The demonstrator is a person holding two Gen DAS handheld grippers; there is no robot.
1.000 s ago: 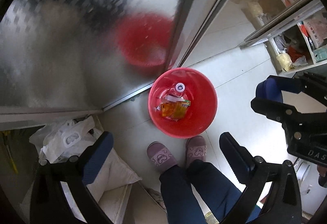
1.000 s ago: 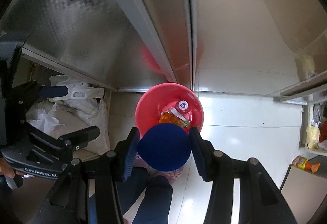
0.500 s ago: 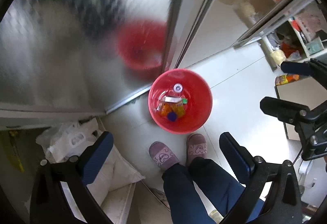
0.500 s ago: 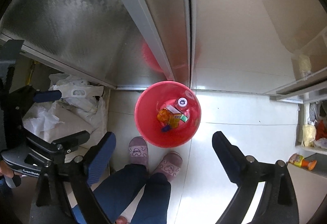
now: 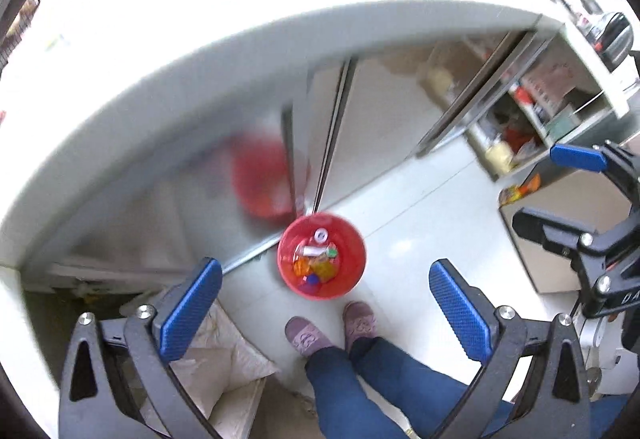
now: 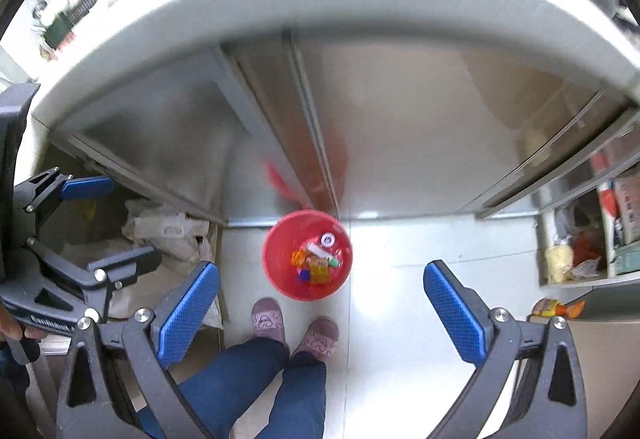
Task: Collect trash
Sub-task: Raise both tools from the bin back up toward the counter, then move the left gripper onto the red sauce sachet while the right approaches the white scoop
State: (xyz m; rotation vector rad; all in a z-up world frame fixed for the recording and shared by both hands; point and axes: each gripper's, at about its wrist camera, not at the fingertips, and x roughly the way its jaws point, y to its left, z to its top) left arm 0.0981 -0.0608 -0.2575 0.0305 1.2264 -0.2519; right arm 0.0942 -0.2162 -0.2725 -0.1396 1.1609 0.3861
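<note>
Both tools, left [image 5: 326,293] and right [image 6: 322,293], stand wide and empty above the red bin [image 6: 280,275] of trash [image 6: 316,261]; the right's jaws just opened.

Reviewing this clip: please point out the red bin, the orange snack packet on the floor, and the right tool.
red bin [image 6: 280,279]: right wrist view, bare inner wall at lower left.
orange snack packet [image 6: 554,307]: right wrist view, middle of the packet.
right tool [image 6: 320,303]: right wrist view, midway between its open blue fingertips.
</note>
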